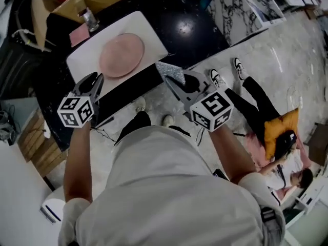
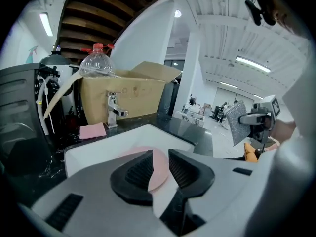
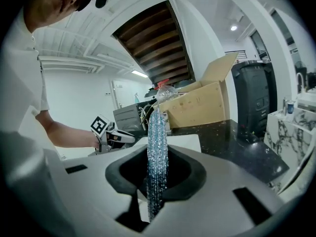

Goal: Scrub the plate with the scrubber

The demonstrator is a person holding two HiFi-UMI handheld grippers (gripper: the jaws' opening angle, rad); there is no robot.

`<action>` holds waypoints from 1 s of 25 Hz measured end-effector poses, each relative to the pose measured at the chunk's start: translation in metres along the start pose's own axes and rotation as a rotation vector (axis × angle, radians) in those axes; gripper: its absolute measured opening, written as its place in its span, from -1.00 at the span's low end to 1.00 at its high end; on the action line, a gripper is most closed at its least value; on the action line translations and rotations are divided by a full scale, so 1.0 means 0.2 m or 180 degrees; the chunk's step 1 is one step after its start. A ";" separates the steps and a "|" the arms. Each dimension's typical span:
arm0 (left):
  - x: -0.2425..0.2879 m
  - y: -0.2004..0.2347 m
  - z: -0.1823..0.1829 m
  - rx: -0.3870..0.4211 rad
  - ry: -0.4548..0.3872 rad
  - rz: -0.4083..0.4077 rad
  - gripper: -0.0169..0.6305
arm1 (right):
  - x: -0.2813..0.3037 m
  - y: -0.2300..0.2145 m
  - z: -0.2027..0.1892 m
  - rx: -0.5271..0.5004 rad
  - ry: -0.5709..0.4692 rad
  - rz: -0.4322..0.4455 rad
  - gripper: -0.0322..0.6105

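A round pink plate [image 1: 121, 54] lies flat in the white sink basin [image 1: 148, 35] set in a dark counter. My left gripper [image 1: 94, 82] hovers at the basin's near left edge, short of the plate. Its jaws stand open with nothing between them, and the plate [image 2: 159, 169] shows through the gap in the left gripper view. My right gripper [image 1: 174, 83] is off the basin's near right corner, shut on a silvery mesh scrubber [image 1: 170, 72]. The scrubber [image 3: 157, 157] hangs edge-on between the pads and stands up above them.
A chrome faucet [image 1: 90, 20] and a pink cloth [image 1: 78, 35] sit at the basin's far left. Behind them are a cardboard box [image 2: 128, 95] and a clear bottle [image 2: 97, 63]. A person [image 1: 277, 137] sits on the floor to the right.
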State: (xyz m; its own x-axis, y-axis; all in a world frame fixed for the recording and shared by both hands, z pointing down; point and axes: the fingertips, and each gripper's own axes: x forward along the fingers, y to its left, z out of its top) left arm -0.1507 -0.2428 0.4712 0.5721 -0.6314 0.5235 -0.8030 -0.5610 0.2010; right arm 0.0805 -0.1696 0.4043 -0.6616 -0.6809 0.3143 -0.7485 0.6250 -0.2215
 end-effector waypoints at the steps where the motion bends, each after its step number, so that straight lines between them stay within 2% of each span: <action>1: 0.01 0.08 -0.01 -0.0003 0.0057 0.0040 -0.64 | 0.06 0.01 0.01 0.0011 0.0002 0.0009 -0.66; 3: 0.06 0.17 -0.02 -0.0002 0.0174 0.0095 -0.63 | 0.14 0.00 0.03 0.0029 0.0035 0.0029 -0.66; 8: 0.20 0.24 -0.07 -0.0069 0.0419 0.0186 -0.61 | 0.16 -0.06 0.11 0.0047 0.0103 0.0052 -0.66; 12: 0.35 0.31 -0.14 -0.0159 0.0551 0.0095 -0.60 | 0.27 -0.10 0.14 -0.0035 0.0201 -0.0068 -0.66; 15: 0.38 0.42 -0.19 -0.0238 0.0630 0.0092 -0.60 | 0.42 -0.09 0.16 -0.0094 0.0250 -0.0047 -0.66; 19: 0.44 0.48 -0.31 -0.0469 0.0835 0.0039 -0.58 | 0.54 -0.09 0.13 -0.0120 0.0379 -0.0002 -0.66; 22: 0.52 0.53 -0.39 -0.0754 0.0934 -0.0025 -0.51 | 0.62 -0.09 0.10 -0.0111 0.0458 0.0021 -0.66; 25: 0.59 0.60 -0.44 -0.0812 0.1054 0.0074 -0.50 | 0.69 -0.09 0.07 -0.0097 0.0533 0.0057 -0.66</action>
State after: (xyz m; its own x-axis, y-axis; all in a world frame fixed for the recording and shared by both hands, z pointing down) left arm -0.1933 -0.3373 0.6296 0.5023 -0.4126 0.7599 -0.8544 -0.3718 0.3629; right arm 0.0023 -0.2796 0.4379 -0.6559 -0.5980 0.4606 -0.7333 0.6495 -0.2011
